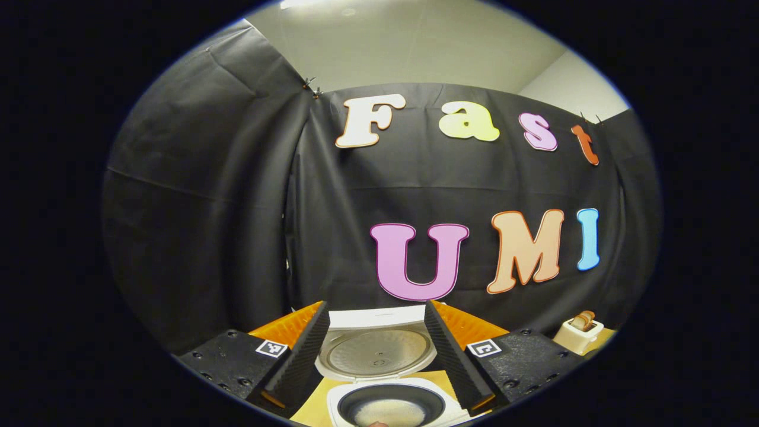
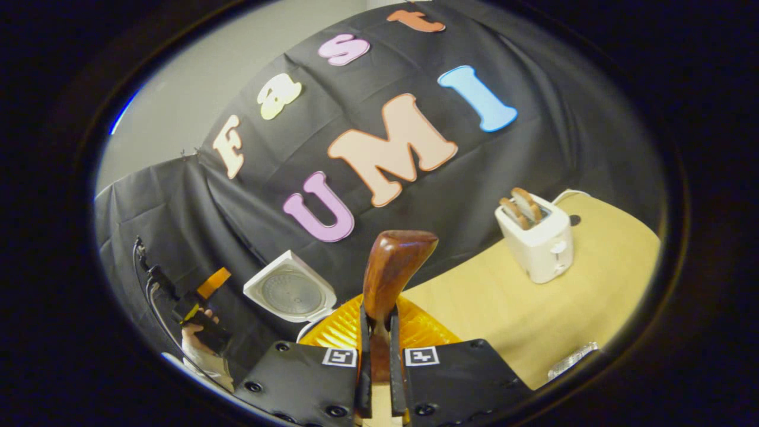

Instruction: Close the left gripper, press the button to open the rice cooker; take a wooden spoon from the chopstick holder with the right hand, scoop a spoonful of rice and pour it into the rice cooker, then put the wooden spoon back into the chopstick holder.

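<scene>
In your right gripper view, your right gripper (image 2: 377, 350) has both fingers pressed in on the handle of the wooden spoon (image 2: 391, 273), the gap between them no wider than the handle itself; the spoon's long axis runs straight out along the fingers, away from the camera, with its bowl at the far end tipped slightly right and showing its rounded back. Past the bowl the tan table (image 2: 492, 308) stretches off to the right, where a white toaster (image 2: 536, 243) with slices of bread in its slots stands near the black cloth wall. To the left of the spoon the rice cooker (image 2: 290, 290) has its lid raised, and farther left a hand (image 2: 193, 341) holds your left gripper up in front of the cloth. In your left gripper view, your left gripper (image 1: 376, 350) is spread wide with nothing between its fingers, and the open cooker sits between them, white rice visible in its pot, the lid standing upright behind
</scene>
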The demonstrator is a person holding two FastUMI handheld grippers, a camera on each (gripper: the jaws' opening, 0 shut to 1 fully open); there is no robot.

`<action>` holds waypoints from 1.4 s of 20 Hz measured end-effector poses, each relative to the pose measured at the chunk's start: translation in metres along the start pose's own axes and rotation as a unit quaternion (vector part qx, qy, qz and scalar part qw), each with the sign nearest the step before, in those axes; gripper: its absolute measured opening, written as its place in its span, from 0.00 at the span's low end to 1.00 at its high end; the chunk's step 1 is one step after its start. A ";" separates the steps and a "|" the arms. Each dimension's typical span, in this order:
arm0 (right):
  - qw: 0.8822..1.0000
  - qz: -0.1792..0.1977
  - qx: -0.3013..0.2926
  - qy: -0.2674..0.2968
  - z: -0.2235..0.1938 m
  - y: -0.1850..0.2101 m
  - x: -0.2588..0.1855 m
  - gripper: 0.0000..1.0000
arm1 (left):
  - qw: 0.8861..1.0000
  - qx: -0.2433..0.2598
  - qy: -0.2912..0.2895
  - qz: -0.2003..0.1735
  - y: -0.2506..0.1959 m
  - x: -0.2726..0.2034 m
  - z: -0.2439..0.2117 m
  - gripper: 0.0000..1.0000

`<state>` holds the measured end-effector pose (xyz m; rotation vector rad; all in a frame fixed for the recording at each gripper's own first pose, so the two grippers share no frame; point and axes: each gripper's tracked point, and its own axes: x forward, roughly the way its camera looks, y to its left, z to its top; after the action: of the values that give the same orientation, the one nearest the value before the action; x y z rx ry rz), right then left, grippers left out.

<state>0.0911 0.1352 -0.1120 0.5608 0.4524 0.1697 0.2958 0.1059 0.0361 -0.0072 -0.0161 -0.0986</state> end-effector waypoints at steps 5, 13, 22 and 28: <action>0.998 -0.055 0.004 -0.010 -0.001 -0.051 -0.034 0.17 | 1.000 0.031 0.000 -0.002 -0.009 0.056 -0.008 0.93; 0.994 -0.108 0.007 -0.022 0.005 -0.088 -0.066 0.14 | 0.999 0.033 0.018 0.013 0.003 0.128 -0.025 0.91; 0.994 -0.108 -0.003 -0.035 0.022 -0.089 -0.066 0.14 | 0.996 0.012 0.083 0.015 0.003 0.128 -0.062 0.95; 0.996 -0.080 -0.010 -0.029 0.023 -0.079 -0.056 0.14 | 0.995 0.003 0.100 0.004 -0.010 0.083 -0.068 0.95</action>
<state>0.0542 0.0432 -0.1176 0.5053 0.4377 0.0045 0.3783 0.0873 -0.0308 0.0085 0.1837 -0.0902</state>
